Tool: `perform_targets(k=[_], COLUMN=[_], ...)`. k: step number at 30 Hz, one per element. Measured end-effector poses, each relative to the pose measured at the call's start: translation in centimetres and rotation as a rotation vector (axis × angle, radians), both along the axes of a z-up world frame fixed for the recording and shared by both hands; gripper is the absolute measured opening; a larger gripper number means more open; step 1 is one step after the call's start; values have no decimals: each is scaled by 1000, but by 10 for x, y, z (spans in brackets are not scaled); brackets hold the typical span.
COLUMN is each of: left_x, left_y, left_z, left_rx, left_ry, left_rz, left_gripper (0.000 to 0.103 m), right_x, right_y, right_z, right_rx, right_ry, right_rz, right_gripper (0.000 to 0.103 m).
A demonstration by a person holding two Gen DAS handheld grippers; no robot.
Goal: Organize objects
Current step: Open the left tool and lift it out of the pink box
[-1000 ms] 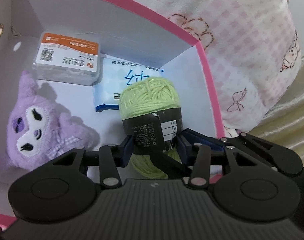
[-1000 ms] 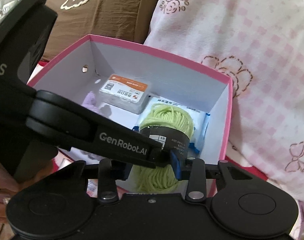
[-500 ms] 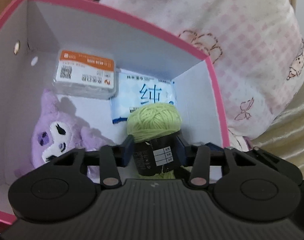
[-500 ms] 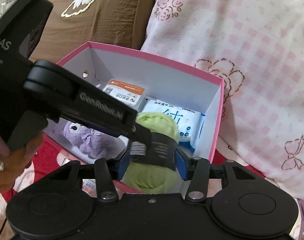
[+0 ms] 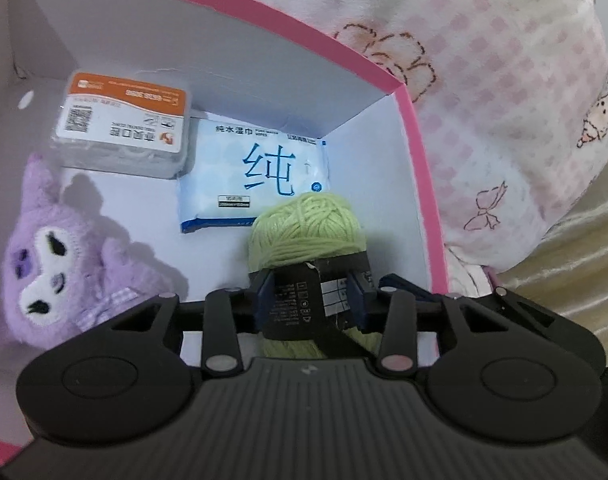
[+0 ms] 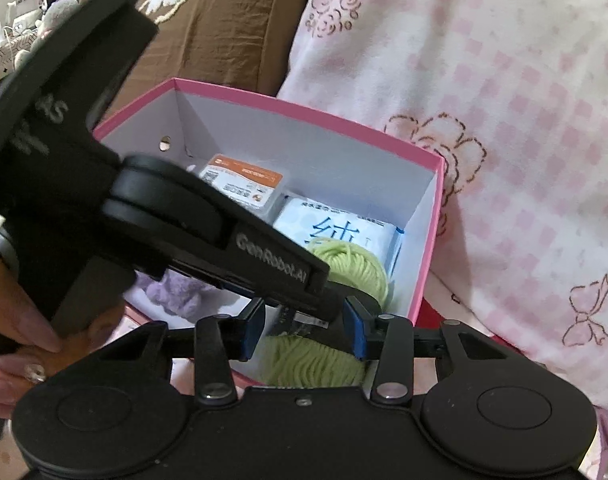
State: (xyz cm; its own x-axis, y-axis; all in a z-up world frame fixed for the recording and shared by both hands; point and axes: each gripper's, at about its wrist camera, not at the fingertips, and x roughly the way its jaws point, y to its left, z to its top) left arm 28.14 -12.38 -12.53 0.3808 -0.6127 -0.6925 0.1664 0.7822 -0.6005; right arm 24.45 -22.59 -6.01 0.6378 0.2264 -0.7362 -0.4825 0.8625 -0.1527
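A light-green yarn ball [image 5: 308, 224] with a black label hangs over the right end of the pink box [image 5: 420, 168], near its right wall. My left gripper [image 5: 311, 300] is shut on the labelled middle of the yarn. In the right wrist view the yarn ball [image 6: 344, 268] also sits between the blue pads of my right gripper [image 6: 303, 330]. Those jaws are closing and the pads touch the yarn's sides. The left gripper's finger [image 6: 263, 256] crosses in front. Whether the yarn rests on the box floor is hidden.
In the box lie a purple plush [image 5: 59, 256], a clear case with an orange label [image 5: 123, 128] and a wet-wipes pack [image 5: 255, 176]. A pink checked pillow [image 5: 504, 100] presses against the box's far and right sides. A brown cushion [image 6: 223, 20] is behind, and a hand [image 6: 19, 320] holds the left gripper.
My right jaws spread off the yarn half a second ago and have come back in on it. My left jaws narrowed onto the label. The yarn stays at the box's right end.
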Motion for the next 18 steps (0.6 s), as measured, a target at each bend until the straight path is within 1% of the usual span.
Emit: perform_targets(k=[3, 5, 6, 8, 11, 13, 16, 18], left_x=[-4, -8, -11, -20, -34, -43, -59, -69], left_y=[8, 11, 13, 17, 28, 35, 44, 53], left_z=[14, 20, 24, 36, 58, 74, 99, 111], left_rx=[34, 36, 47, 82, 106, 127, 194, 219], left_ry=[15, 61, 64, 40, 7, -20, -74, -89], left_rz=[10, -6, -8, -8, 4, 2, 1, 4], left_gripper=[38, 38, 38, 39, 41, 42, 44, 44], right_x=[0, -2, -5, -10, -21, -29, -42, -53], right_y=[-5, -9, -8, -9, -10, -8, -5, -5], right_z=[5, 10, 11, 15, 25, 34, 50, 60], right_rx=[32, 69, 83, 112, 155, 151, 146, 149], right_ry=[-1, 15, 23, 41, 52, 39, 18, 10], right_rz=[-12, -16, -13, -13, -16, -6, 0, -2], right_gripper=[47, 47, 47, 47, 47, 47, 48, 49])
